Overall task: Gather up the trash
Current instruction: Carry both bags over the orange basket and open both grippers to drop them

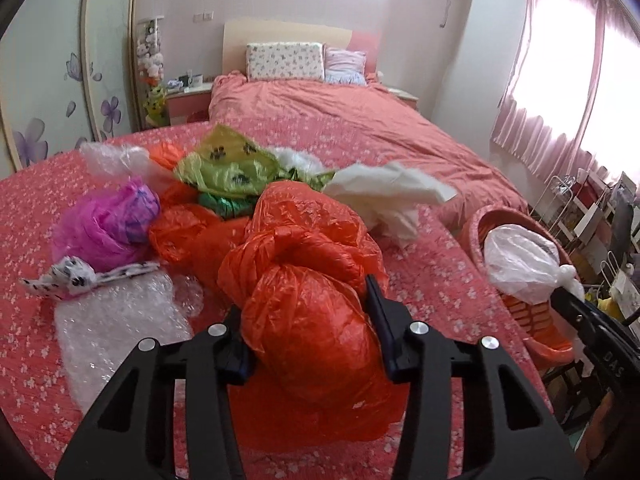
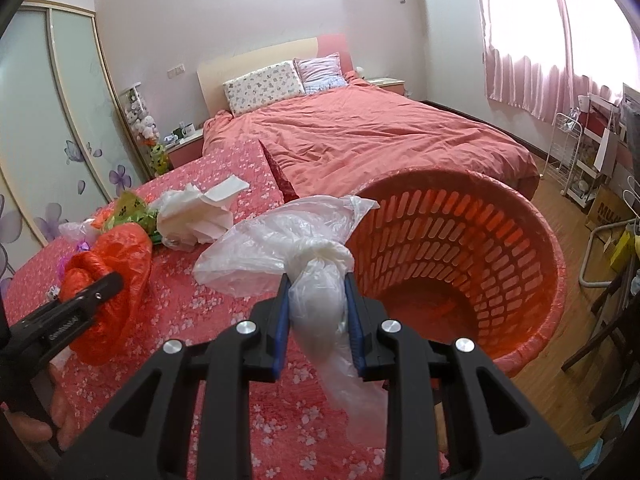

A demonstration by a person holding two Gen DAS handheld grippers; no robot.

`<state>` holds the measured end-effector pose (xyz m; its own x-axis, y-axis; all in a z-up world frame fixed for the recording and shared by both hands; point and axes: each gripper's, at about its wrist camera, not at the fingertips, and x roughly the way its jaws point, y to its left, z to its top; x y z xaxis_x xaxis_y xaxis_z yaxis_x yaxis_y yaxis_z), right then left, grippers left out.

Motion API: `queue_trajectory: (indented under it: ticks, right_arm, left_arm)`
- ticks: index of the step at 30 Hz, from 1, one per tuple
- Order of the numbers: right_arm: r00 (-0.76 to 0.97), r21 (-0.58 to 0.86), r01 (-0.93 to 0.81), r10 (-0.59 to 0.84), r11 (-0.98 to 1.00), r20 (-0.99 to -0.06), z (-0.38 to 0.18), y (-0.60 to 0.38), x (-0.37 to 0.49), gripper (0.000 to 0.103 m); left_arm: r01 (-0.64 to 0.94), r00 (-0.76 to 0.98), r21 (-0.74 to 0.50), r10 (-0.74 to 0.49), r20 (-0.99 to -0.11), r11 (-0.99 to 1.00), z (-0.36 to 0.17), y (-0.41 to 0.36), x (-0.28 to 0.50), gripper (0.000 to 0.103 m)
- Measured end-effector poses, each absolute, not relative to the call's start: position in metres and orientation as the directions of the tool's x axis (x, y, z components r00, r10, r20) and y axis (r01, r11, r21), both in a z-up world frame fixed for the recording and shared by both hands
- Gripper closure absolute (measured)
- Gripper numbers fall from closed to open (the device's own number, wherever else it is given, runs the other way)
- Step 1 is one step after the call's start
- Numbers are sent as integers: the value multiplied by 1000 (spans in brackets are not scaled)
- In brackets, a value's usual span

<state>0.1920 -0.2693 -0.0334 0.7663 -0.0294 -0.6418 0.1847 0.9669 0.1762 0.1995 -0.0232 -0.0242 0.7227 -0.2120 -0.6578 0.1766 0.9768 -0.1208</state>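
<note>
Judging by the empty-looking orange basket (image 2: 520, 248), collection is barely begun: a white bag (image 2: 316, 300) is gripped by the right hand-held gripper (image 2: 316, 316), an orange bag (image 1: 312, 320) is clamped by the left hand-held gripper (image 1: 308, 332), much litter is left on the bed (image 1: 400, 120)

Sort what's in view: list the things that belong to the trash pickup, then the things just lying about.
Job:
orange bag in left gripper
clear bag in right gripper
orange basket
pink bag
green bag
crumpled paper
bubble wrap

Lying about:
pillows
plush toys
wire rack
</note>
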Motion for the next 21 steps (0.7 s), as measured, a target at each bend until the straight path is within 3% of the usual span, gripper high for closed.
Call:
queue_trajectory:
  ticks: [21]
  right_arm:
    - [826,176,279,-143,944,-545,-3,-313,162,77]
  left_arm:
    - [340,736,-168,-373,-565,925,19,-77,189,57]
